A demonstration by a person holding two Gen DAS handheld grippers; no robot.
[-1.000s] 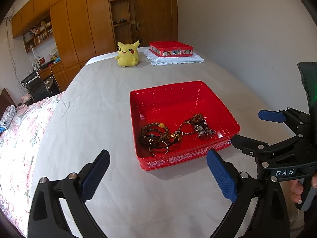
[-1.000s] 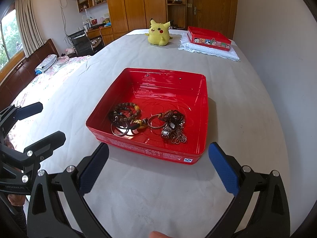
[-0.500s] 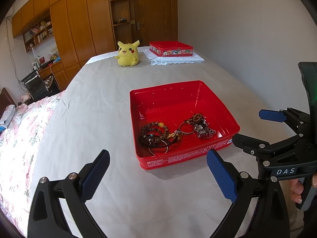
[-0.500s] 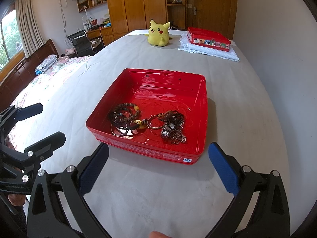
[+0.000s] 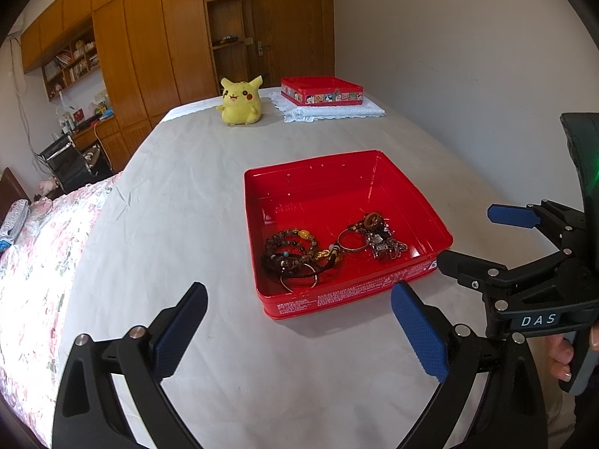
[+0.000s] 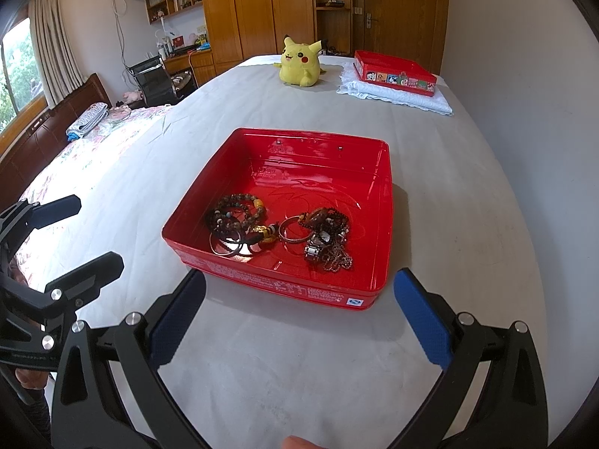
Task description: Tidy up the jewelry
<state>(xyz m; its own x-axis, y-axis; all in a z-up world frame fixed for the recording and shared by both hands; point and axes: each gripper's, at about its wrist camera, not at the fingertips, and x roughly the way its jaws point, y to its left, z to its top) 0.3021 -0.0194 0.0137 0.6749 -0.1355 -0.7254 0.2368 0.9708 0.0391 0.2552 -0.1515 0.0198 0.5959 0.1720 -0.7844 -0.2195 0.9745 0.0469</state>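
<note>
Both grippers, left (image 5: 299, 331) and right (image 6: 299, 316), gape empty before the red tin (image 6: 378, 202), its jewelry (image 6: 280, 230) bunched at the near edge; stage indeterminate.

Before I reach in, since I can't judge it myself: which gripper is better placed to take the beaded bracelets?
Probably the left gripper: the beaded bracelets lie on the tin's left side, nearest it. The right gripper sits closer to the chain pile. Both jaws stand open.

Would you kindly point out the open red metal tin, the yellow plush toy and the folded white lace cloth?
Open red metal tin (image 6: 382, 220): right wrist view, right wall.
Yellow plush toy (image 6: 301, 65): right wrist view, its belly.
Folded white lace cloth (image 5: 337, 111): left wrist view, front edge.
</note>
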